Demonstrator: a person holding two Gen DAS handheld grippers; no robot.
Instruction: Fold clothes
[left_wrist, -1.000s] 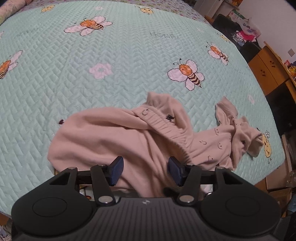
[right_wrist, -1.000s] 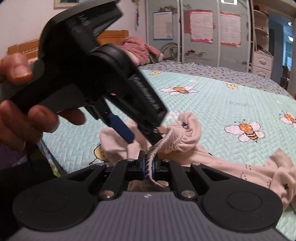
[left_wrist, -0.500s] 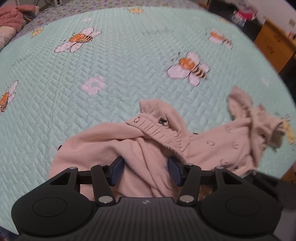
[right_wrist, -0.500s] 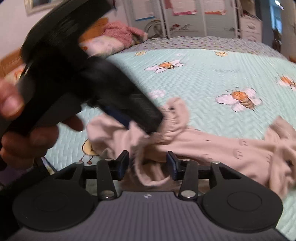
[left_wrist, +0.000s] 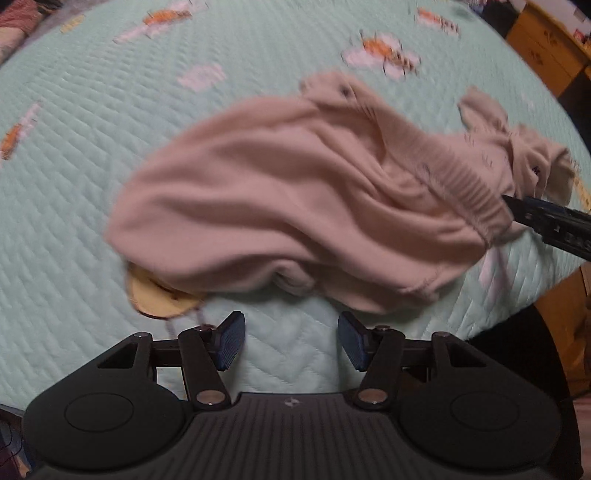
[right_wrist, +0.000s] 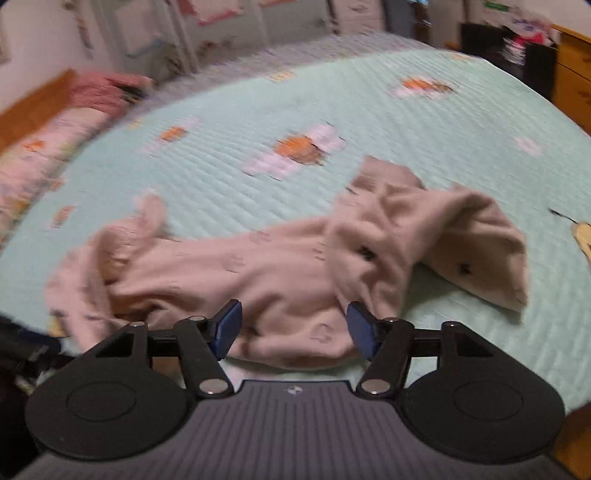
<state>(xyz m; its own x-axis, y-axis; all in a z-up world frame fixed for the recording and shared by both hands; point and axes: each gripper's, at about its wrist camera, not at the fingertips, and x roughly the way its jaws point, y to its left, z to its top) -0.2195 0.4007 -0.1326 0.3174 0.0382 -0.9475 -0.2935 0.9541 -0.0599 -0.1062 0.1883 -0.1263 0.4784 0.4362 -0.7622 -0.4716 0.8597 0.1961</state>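
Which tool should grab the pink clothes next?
Probably the right tool: it is open with the pink clothes lying between its fingers. The left tool is open too, over bare bedspread, short of the cloth.

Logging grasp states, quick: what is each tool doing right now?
Left tool: open, holding nothing, above the bedspread, short of the pink garment.
Right tool: open, garment fabric between its fingers, not clamped.
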